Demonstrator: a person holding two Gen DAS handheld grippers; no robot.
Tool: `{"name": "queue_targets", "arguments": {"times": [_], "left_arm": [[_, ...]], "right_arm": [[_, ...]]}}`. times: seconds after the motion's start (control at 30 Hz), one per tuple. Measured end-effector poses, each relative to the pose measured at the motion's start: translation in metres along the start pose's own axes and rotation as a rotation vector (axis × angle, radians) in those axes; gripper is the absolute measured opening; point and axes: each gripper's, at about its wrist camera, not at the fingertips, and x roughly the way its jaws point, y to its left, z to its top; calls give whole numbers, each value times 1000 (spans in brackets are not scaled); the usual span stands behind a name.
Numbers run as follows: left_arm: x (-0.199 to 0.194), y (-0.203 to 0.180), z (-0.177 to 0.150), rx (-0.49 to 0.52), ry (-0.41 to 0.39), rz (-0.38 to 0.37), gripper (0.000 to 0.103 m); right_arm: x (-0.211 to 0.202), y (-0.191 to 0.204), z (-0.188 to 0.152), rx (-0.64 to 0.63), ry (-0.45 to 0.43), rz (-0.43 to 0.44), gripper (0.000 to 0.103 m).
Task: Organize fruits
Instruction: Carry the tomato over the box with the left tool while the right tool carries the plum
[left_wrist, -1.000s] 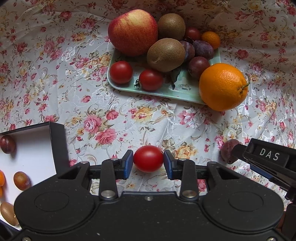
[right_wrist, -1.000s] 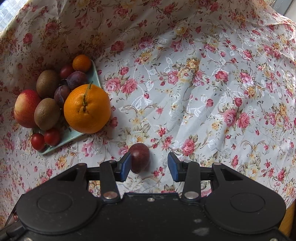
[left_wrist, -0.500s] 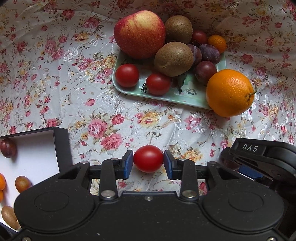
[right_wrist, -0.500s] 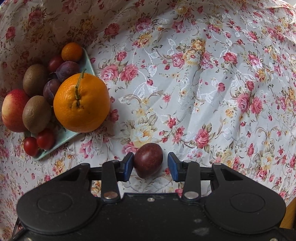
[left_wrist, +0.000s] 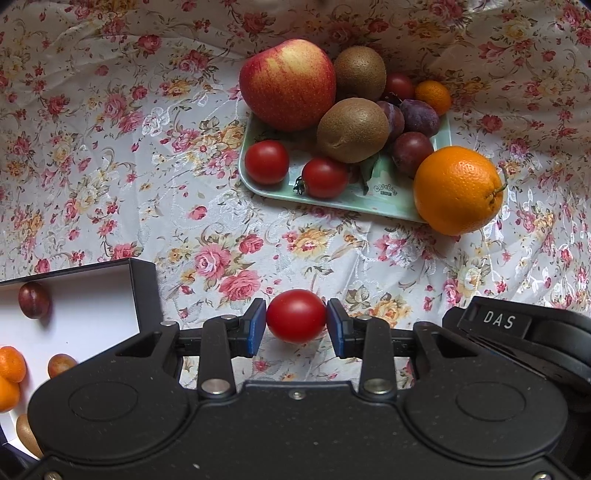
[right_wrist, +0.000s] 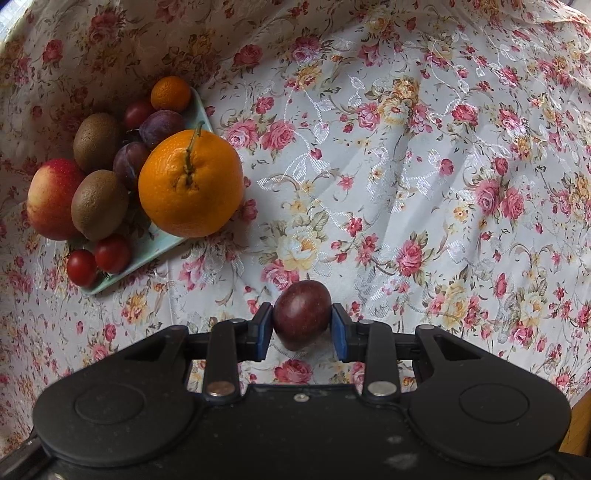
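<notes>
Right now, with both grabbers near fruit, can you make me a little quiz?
1. True or false: the left gripper holds a small red tomato.
2. What does the right gripper hold? A) dark purple plum B) kiwi C) apple
3. How many brown fuzzy kiwis lie on the pale green tray?

Key: 1 true; 2 A; 3 two.

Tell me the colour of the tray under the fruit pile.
Pale mint green tray, with a small printed logo; clearest in the left wrist view.
</notes>
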Motion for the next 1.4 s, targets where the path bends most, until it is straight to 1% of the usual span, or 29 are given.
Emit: {"name": "queue_targets", "arguments": {"times": [0.07, 0.17, 0.47, 0.8, 0.9, 1.1, 1.3, 1.4], "left_arm": [[-1, 3, -4, -7, 2, 7, 44], [-7, 7, -10, -15, 3, -4, 44], [-31, 20, -38, -6, -40, 13, 44], [-50, 56, -73, -42, -65, 31, 44], [-56, 67, -81, -56, -74, 34, 44], [-67, 96, -92, -91, -106, 67, 44], [-72, 130, -97, -146, -129, 104, 44], [-71, 153, -97, -190, -130, 119, 44]], "right_arm": [[-7, 0, -3, -11, -9, 9, 35], [-20, 1, -12, -27, -22, 20, 35], [-43, 2, -46, -54, -37, 46, 35], [-55, 6, -84, -64, -24, 61, 35], [-58, 12, -96, -77, -25, 71, 35], [-63, 35, -118, -124, -30, 100, 35], [-67, 67, -137, -190, -60, 133, 35], [-69, 85, -143, -223, -76, 154, 35]]}}
